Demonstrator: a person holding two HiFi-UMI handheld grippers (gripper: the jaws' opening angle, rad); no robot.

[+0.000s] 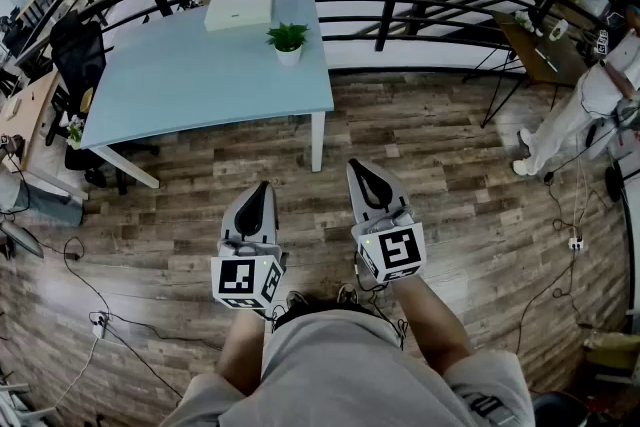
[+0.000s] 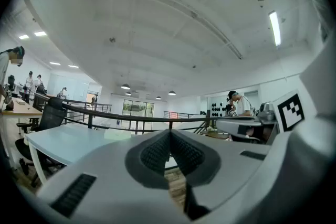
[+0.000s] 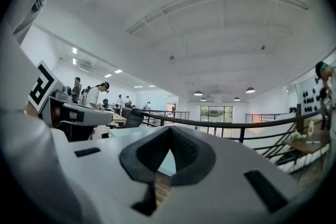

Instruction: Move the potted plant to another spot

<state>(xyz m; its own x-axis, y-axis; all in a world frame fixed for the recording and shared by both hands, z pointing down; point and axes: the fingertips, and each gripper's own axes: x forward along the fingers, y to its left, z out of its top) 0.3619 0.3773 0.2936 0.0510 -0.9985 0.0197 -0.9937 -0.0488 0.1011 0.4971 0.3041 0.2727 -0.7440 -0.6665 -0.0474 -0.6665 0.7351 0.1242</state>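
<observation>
Two claws, both closed and empty: your left claw (image 1: 262,187) and right claw (image 1: 355,167) are held level over the wooden floor (image 1: 450,215), side by side, tips pressed together with nothing between them in either gripper view. The plant (image 1: 288,41) has not been touched. It stands upright in a small white pot on the pale blue worktop (image 1: 180,85), towards that worktop's right side, with a flat white box (image 1: 238,11) just beyond it to the left. From where you stand it lies straight ahead and well apart from both claws, across a stretch of floor. It sits between their two lines but more nearly in line with the left one, and neither claw looks clearly closer. Its long axis is vertical, so a level claw would probably take the pot from the side, once opened. No brand or label can be read; the only print in sight is the square marker on each claw's cube.
</observation>
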